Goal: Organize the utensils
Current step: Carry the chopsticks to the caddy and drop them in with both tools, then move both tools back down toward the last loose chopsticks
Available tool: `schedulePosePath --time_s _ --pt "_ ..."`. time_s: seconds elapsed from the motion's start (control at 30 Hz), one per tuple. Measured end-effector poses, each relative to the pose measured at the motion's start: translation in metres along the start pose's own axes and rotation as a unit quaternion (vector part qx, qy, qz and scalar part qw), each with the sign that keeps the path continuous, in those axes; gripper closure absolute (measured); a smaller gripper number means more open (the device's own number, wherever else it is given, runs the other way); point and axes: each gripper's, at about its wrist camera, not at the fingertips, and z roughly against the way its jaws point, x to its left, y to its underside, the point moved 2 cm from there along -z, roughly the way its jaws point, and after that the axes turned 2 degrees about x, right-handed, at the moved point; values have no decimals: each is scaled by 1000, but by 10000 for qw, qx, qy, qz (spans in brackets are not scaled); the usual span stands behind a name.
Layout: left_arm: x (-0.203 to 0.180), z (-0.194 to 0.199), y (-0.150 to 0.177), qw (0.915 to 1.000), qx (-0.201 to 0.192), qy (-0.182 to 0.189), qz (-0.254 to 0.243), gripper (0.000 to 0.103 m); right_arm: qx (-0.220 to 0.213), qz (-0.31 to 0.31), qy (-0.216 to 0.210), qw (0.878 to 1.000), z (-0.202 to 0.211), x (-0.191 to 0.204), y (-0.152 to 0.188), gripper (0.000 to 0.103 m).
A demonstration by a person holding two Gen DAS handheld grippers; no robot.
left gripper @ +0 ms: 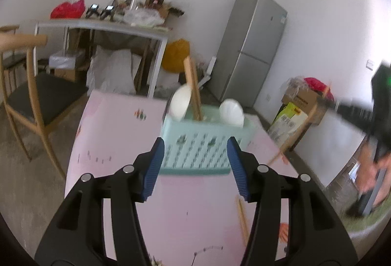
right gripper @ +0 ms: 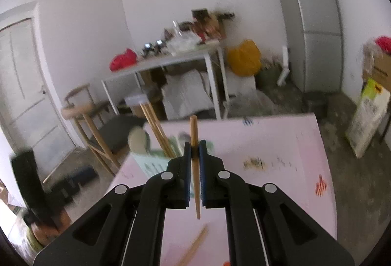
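A lived-in home room, used for dining and storage. A tall silver fridge [left gripper: 251, 50] stands against the white wall, with a panelled door [right gripper: 22, 85] in another wall. Wooden chairs [left gripper: 27, 85] sit by a pink-covered desk [left gripper: 117, 134]. A cluttered side table [right gripper: 171, 60] has bags and boxes beneath it, and a cardboard box [left gripper: 305, 99] rests on the bare concrete floor [right gripper: 342, 156].

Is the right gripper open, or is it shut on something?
Shut. In the right wrist view the right gripper has its blue pads pressed on a wooden chopstick, which sticks out above and below the jaws over the pink table.
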Motion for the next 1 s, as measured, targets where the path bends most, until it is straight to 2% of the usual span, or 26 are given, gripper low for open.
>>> schedulePosePath --time_s 0.23,0.47,0.67,0.8,1.0 --pt "14 -10 28 9985 457 -115 293 52 -501 286 -434 9974 4 26 -55 96" --pt "11 -21 42 9976 645 -205 142 48 -706 349 -629 9949 -25 42 -96 96" --pt "15 -32 52 9958 867 -233 177 48 -350 484 -436 9973 -79 50 -89 96" --pt "19 -36 54 9952 927 -269 171 48 67 661 -231 9975 -118 50 -69 96" --pt "22 -39 56 9945 987 -287 197 48 731 528 -121 9958 -154 37 -44 96"
